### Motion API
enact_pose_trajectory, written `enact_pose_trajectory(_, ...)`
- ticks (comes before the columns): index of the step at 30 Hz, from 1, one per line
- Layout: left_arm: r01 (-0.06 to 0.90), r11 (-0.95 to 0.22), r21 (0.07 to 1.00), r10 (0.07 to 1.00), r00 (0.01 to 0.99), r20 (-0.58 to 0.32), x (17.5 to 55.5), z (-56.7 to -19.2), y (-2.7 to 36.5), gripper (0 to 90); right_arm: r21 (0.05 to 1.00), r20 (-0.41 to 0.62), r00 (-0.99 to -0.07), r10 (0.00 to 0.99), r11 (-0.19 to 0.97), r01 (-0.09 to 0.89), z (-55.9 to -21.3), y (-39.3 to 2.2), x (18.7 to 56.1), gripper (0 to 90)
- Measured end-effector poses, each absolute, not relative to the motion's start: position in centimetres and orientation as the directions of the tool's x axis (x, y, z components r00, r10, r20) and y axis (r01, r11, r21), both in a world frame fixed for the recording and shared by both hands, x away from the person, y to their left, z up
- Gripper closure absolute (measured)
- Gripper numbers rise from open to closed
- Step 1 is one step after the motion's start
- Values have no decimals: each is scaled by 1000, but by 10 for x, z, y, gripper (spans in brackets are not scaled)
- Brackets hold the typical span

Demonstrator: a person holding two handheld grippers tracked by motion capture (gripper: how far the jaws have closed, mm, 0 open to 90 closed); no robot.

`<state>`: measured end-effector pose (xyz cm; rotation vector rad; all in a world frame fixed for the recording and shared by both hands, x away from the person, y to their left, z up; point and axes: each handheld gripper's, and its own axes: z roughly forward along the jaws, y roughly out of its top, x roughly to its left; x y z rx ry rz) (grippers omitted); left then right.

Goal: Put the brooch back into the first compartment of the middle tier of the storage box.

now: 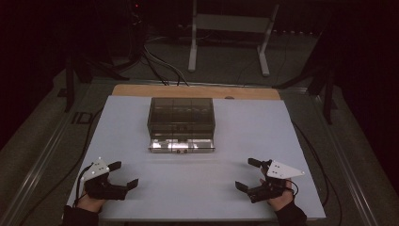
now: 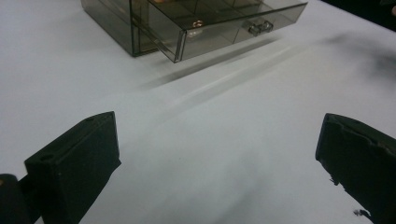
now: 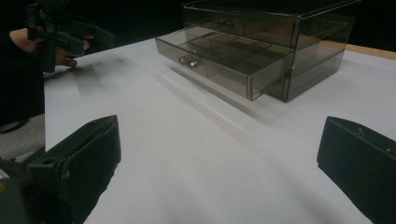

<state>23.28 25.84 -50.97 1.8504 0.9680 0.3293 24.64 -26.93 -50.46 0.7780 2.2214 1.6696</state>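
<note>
Drawer box (image 1: 181, 117): far centre of the table, bottom drawer (image 1: 181, 145) pulled out.
Left gripper (image 1: 123, 174): near left, jaws apart, empty.
Right gripper (image 1: 248, 174): near right, jaws apart, empty.

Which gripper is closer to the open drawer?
Left, but only barely; they are almost equally far. The left gripper sits toward the person and left of the drawer, the right gripper toward the person and right of it. Both have jaws open and touch nothing.

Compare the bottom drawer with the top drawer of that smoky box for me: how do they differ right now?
The bottom drawer is pulled out toward the person; the top drawer sits flush in the box. The bottom drawer's dividers lie open from above; the top drawer's stay under the lid. Both are smoky clear plastic with small metal pulls.
</note>
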Motion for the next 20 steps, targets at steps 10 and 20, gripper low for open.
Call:
enact_pose_trajectory(10, 470, -159, 868, 758, 621, -198, 233, -512, 266, 4, 944, 115, -826, 551, 200, 264, -505, -268, 247, 0)
enact_pose_trajectory(20, 468, -153, 870, 757, 621, -201, 233, -511, 265, 4, 943, 116, -827, 550, 200, 265, -505, -268, 248, 0)
